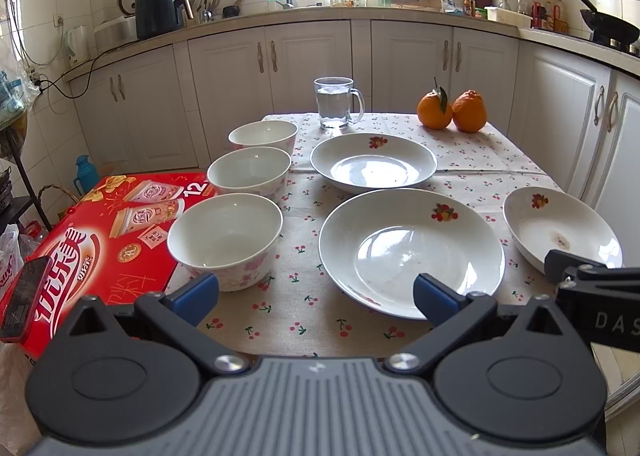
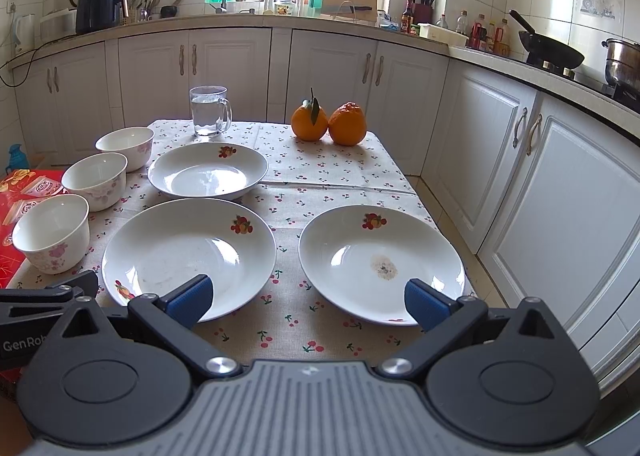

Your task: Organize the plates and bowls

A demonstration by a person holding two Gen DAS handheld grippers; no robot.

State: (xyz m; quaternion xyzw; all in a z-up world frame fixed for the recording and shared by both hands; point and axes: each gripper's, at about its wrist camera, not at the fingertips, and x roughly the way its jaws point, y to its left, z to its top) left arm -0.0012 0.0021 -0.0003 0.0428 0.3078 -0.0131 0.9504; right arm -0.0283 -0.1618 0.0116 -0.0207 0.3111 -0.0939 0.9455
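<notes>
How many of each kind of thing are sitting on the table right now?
Bowls: 3
Plates: 3
Oranges: 2
Glass mug of water: 1
Total: 9

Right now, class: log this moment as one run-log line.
left tool: open, empty | right tool: open, empty | bowls: three, unstacked | plates: three, unstacked | stage: not started

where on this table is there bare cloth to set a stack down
Bare cloth lies behind the right plate, up to the oranges, and along the near edge in front of the plates. The left side is crowded: three bowls in a row, close beside the near plate and far plate.
</notes>
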